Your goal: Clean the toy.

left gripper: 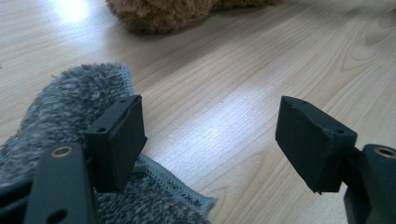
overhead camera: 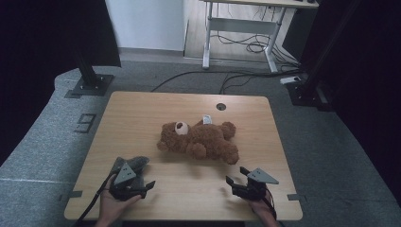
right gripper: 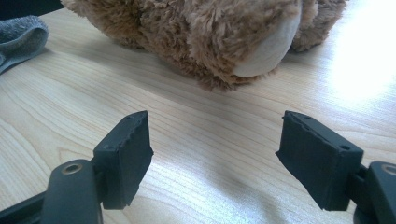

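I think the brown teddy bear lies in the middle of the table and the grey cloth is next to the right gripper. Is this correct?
Not quite. The grey cloth is next to the left gripper, not the right one, as the high view shows. The brown teddy bear does lie in the middle of the table.

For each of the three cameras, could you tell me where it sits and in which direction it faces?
High view: above the person's side, looking forward and down on the light wooden table; both hands, left gripper and right gripper show.
Left gripper view: on the left gripper, low over the table, jaws open beside the fluffy grey cloth.
Right gripper view: on the right gripper, jaws open, facing the brown plush teddy bear.
All views share bear and cloth.
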{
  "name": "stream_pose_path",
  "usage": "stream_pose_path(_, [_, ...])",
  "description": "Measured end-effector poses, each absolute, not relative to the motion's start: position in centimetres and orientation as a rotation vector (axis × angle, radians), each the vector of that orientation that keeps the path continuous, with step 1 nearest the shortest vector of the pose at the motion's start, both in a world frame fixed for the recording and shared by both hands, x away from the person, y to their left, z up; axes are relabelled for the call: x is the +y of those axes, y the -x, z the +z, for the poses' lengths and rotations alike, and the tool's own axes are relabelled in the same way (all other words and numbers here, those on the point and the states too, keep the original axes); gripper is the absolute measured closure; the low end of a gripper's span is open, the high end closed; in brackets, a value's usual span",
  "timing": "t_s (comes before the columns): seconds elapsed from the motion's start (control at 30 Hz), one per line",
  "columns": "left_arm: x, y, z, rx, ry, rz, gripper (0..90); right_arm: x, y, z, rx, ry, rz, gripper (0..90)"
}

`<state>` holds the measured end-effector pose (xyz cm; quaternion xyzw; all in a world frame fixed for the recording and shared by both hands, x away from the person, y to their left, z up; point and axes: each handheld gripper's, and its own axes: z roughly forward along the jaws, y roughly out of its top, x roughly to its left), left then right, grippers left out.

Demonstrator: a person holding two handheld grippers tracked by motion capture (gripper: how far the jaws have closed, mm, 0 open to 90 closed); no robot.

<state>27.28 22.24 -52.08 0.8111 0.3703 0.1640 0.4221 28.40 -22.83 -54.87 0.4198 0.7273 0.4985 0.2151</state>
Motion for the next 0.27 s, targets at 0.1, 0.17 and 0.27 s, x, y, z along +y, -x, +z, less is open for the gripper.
stream_pose_path(0.1, [22.38,-27.35,-52.17,0.927,-2.033,0.409,24.5,-22.82,-28.45,-54.87,2.015,-1.162,1.38,24.6])
stream_pose_path(0.17, [22.53,-27.34,-52.1,0.93,-2.025,0.403,24.5,-22.81,-28.47,-54.87,2.014,-1.16,1.379,24.5])
stream_pose_path(0.27, [22.73,-27.33,-51.96,0.933,-2.012,0.407,24.4,-22.79,-28.5,-54.88,2.014,-1.156,1.38,24.5])
